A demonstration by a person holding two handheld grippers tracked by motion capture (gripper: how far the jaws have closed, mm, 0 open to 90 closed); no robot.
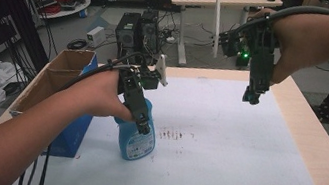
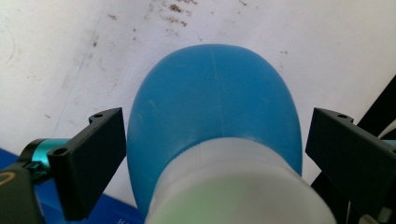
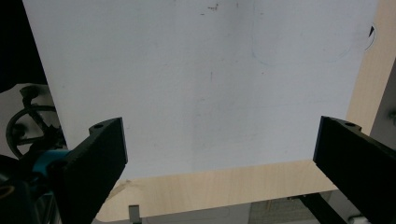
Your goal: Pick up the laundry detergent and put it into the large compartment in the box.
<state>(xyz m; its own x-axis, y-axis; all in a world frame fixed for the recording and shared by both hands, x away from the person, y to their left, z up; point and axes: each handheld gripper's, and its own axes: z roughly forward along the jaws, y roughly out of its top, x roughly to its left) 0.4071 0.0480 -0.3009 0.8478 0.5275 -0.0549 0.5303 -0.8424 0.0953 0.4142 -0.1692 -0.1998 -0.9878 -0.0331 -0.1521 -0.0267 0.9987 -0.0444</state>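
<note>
A blue plastic bottle with a pale translucent neck [image 1: 137,136] stands upright on the white-covered table [image 1: 224,148], at about eight o'clock from the table's centre in the high view, just beside a blue-sided cardboard box [image 1: 67,101] at its nine o'clock. The left gripper [image 1: 145,127] comes down over the bottle from above. In the left gripper view its jaws stand on either side of the bottle's shoulder [image 2: 212,107], a narrow gap showing on each side, so the pads do not press yet; they are wide and hold nothing.

The bottle looks like stiff, smooth plastic, likely slippery on its rounded shoulder, where pads could slide upward. How full it is I cannot tell, so its weight is uncertain. The straighter neck, or the body below the shoulder, seems the safer hold.

A light label sits on the bottle's front in the high view; its writing is too small to read.

The right gripper [image 1: 251,96] hangs above the table at about one o'clock, jaws wide and empty.
</note>
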